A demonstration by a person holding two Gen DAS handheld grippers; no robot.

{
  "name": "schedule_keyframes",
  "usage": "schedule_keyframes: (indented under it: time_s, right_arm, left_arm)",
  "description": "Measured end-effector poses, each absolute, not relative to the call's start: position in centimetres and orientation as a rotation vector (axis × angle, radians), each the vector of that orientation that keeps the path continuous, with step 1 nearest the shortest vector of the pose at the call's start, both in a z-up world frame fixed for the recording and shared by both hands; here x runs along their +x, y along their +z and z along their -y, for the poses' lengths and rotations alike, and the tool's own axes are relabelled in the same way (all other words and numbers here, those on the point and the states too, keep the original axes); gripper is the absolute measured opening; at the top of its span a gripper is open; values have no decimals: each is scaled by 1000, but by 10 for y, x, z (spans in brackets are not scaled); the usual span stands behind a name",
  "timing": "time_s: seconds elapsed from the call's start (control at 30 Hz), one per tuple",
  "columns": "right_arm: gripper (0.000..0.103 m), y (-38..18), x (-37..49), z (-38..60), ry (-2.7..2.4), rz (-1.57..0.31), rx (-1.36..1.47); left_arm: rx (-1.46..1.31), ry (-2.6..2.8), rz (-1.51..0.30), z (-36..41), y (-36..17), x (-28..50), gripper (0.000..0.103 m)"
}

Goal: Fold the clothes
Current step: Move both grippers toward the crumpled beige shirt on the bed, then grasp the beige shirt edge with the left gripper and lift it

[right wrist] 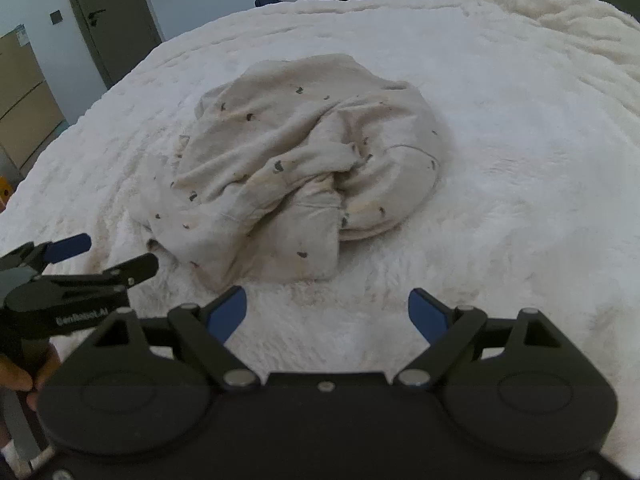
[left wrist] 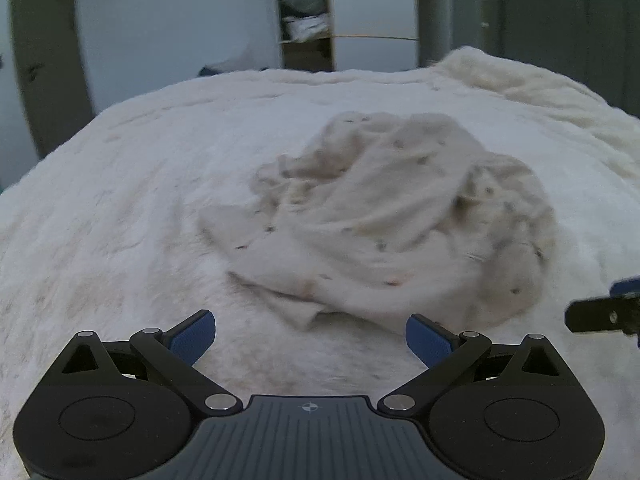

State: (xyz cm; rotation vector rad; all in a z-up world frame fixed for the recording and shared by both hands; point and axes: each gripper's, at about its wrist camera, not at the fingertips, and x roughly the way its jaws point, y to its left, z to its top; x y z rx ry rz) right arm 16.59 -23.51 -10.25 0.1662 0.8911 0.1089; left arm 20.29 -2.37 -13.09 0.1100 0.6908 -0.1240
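A cream garment with small dark specks (left wrist: pixel 384 216) lies crumpled in a heap in the middle of a white fluffy bedspread (left wrist: pixel 120 200); the right wrist view shows the same garment (right wrist: pixel 304 160) on the bedspread (right wrist: pixel 520 120). My left gripper (left wrist: pixel 310 338) hovers just short of the heap's near edge, blue pads wide apart, nothing between them. My right gripper (right wrist: pixel 327 314) is likewise open and empty just before the garment's near flap. The left gripper (right wrist: pixel 108 256) also shows at the left of the right wrist view, and the right gripper's fingertips (left wrist: pixel 600 312) reach into the left wrist view's right edge.
A hand (right wrist: pixel 16 376) holds the left gripper's handle. Beyond the bed are a grey door (right wrist: pixel 108 12), a wooden cabinet (right wrist: pixel 20 100), and an open shelf with folded items (left wrist: pixel 306 12). A bunched blanket (left wrist: pixel 540 80) rises at the bed's far right.
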Motion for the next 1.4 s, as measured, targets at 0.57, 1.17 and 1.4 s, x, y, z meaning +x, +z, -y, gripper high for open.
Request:
schedule_keyframes:
  time_s: [0.57,1.17,1.4]
  right_arm:
    - [87,-90,138,293,71,-852,141]
    - [87,-88,121,335,35,-846,156]
    - [87,-89,111,333,32,-842,119]
  left_arm:
    - [314,-125,-690,99,-156,231,101]
    - [460,-166,-671,116,-128,223,3]
    - [466,-271,-592,111,-83,158,2]
